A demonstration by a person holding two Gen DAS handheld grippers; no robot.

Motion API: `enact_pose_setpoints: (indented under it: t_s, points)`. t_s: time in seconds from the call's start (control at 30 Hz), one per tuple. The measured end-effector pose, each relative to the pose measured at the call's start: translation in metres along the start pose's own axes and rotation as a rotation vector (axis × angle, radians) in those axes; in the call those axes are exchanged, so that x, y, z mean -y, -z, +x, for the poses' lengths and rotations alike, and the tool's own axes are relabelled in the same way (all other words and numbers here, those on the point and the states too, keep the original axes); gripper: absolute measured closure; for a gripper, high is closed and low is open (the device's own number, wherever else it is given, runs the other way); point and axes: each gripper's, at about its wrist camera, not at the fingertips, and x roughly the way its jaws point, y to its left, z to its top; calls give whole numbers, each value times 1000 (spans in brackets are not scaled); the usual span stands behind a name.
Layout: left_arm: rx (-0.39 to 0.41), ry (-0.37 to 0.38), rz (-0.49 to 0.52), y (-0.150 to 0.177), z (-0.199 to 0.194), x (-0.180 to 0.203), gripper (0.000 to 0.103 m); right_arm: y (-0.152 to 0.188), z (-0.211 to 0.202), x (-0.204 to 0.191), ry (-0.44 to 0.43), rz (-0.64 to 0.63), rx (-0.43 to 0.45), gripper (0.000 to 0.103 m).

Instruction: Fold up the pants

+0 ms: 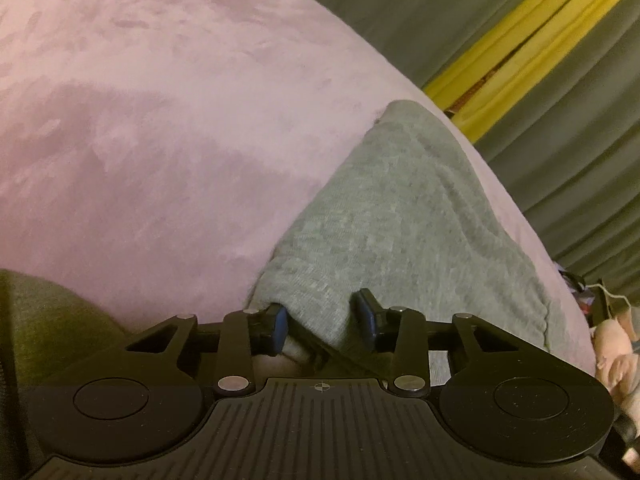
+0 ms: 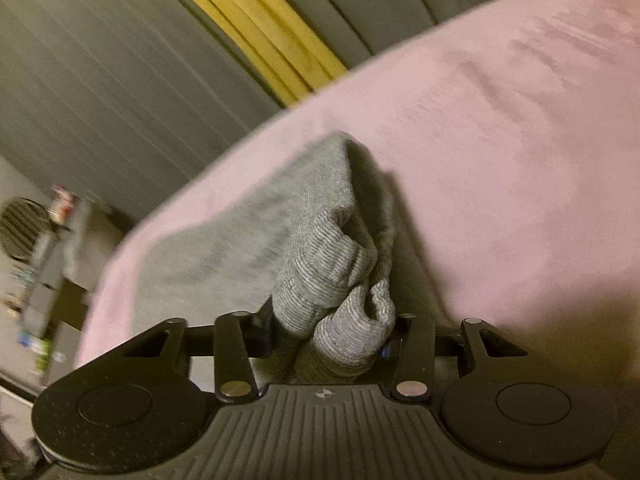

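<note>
Grey knit pants lie on a pink blanket near its right edge. My left gripper has its blue-padded fingers on either side of a raised fold of the grey fabric, which fills the gap between them. In the right wrist view the pants lie along the left edge of the pink blanket. My right gripper is shut on the bunched ribbed cuffs, which stick up between its fingers.
Dark grey pleated curtains with a yellow strip hang beyond the bed edge. A pink soft toy sits at the right. A cluttered shelf and a round grille stand at the left of the right wrist view.
</note>
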Motion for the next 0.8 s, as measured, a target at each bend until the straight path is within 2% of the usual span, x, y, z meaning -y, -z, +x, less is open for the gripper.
enact_pose_setpoints:
  t_s: [0.03,0.1,0.17,0.2,0.23,0.27,0.3,0.33,0.4,0.43,0.47,0.53,0.6,0.67,0.73,0.77,0.8]
  points:
    - [-4,-2,-14,-1,-2,-2,61,-1,0,0,0,-2,-3,55]
    - [-8,5,-43,-5,-8,-8,62,-3,-4,-4,42,-43,1,43]
    - [-11,12,-70,-9,-14,-11,58,-5,-11,-13,157,-138,56,15]
    - [-11,11,-81,-11,-17,-11,54,-7,-13,-14,187,-161,78,13]
    - [-8,14,-89,-13,-19,-11,49,-10,-14,-13,167,-158,81,13]
    - [-13,16,-97,-16,-21,-10,37,-13,-12,-12,139,-148,69,13]
    - [6,15,-94,-17,-24,-8,32,-17,-9,-11,130,-141,52,13]
    - [55,6,-71,-20,-30,-4,23,-21,-5,-10,126,-138,33,13]
    - [152,-22,18,-26,-39,6,14,-29,6,-12,104,-152,-6,13]
    - [187,-26,61,-29,-40,10,5,-34,12,-12,87,-158,-30,12]
    - [200,-15,121,-34,-37,15,2,-39,21,-12,69,-160,-67,9]
    - [132,55,217,-47,-17,20,2,-50,40,-5,2,-133,-175,8]
    - [21,130,241,-60,14,21,2,-58,57,2,-57,-89,-246,4]
    - [-87,158,242,-68,45,25,3,-64,64,7,-110,-84,-260,4]
    - [-153,182,279,-73,72,30,3,-66,65,11,-143,-57,-260,6]
    - [-177,148,288,-74,84,32,4,-66,65,12,-150,-59,-250,21]
    - [-195,137,303,-76,95,34,4,-65,66,12,-137,-68,-231,31]
